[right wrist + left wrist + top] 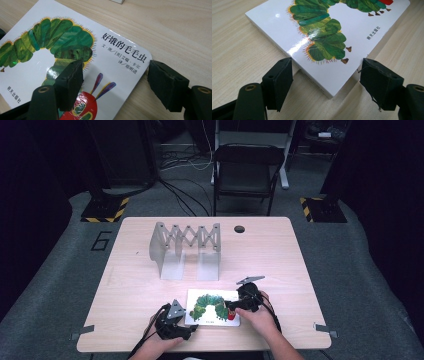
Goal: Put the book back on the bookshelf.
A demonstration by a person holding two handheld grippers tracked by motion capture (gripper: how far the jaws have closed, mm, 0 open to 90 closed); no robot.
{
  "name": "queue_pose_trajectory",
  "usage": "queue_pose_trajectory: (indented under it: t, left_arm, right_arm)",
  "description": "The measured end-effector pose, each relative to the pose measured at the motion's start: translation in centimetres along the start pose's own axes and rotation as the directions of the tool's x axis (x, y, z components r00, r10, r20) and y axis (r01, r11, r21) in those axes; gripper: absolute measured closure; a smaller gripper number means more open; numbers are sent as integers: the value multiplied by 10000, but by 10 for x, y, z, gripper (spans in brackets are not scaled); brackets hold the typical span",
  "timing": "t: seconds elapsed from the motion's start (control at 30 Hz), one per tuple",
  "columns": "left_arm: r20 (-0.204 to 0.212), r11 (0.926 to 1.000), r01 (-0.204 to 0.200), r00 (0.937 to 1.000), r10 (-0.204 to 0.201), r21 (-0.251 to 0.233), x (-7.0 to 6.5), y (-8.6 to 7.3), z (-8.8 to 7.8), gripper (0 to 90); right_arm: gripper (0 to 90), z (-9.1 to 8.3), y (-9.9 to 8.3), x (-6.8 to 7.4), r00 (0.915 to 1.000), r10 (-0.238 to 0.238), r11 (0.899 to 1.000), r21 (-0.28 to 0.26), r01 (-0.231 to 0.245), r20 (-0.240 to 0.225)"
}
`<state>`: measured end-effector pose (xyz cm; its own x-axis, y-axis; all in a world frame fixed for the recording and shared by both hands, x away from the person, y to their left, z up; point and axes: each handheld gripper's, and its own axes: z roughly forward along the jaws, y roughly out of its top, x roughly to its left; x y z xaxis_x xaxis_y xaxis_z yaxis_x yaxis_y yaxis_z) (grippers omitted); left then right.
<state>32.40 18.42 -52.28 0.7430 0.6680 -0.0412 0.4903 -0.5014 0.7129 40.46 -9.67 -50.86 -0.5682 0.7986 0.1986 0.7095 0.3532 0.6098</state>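
Observation:
A white picture book (212,307) with a green caterpillar on its cover lies flat near the front edge of the wooden table (280,260). My left gripper (192,324) sits at the book's near left corner. In the left gripper view the book (324,37) has that corner between the spread pads of this gripper (328,82), and I see no pad pressing on it. My right gripper (231,309) is at the book's right end. In the right gripper view its (115,82) left pad hovers over the cover (62,50) and the other stands just off the right edge.
A grey accordion book rack (186,247) stands upright at the middle back of the table. A round cable hole (239,229) lies behind it to the right. A black folding chair (247,170) stands beyond the far edge, with cables on the floor.

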Motion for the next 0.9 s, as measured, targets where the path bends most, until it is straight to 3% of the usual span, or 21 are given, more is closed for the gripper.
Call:
queue_pose_trajectory:
  t: [0.07,0.33,0.47,0.63,0.7,0.9]
  left_arm:
    - [-188,10000,-54,9998,54,1,-2,0,0,261]
    - [-221,9999,99,9997,-102,-113,-4,-1,1,259]
    - [-122,9997,228,9997,-227,75,-2,-1,-2,259]
    - [-244,9999,116,9996,-117,-28,-1,-2,-2,260]
    - [-88,9998,143,9999,-144,-102,0,-3,-2,262]
    - [-133,9998,-191,9997,189,-112,0,-4,-2,261]
  right_arm:
    - [292,1,1,-1,10000,-70,10000,-39,70,-2]
    - [297,1,2,1,9999,-94,9999,-48,95,133]
    - [304,2,4,6,9995,-81,10000,10,81,317]
    - [370,1,6,2,9999,-58,9999,88,56,149]
    - [388,1,7,-2,10000,-43,9999,121,43,-22]
    - [359,5,15,-6,9995,-288,9991,297,293,-147]
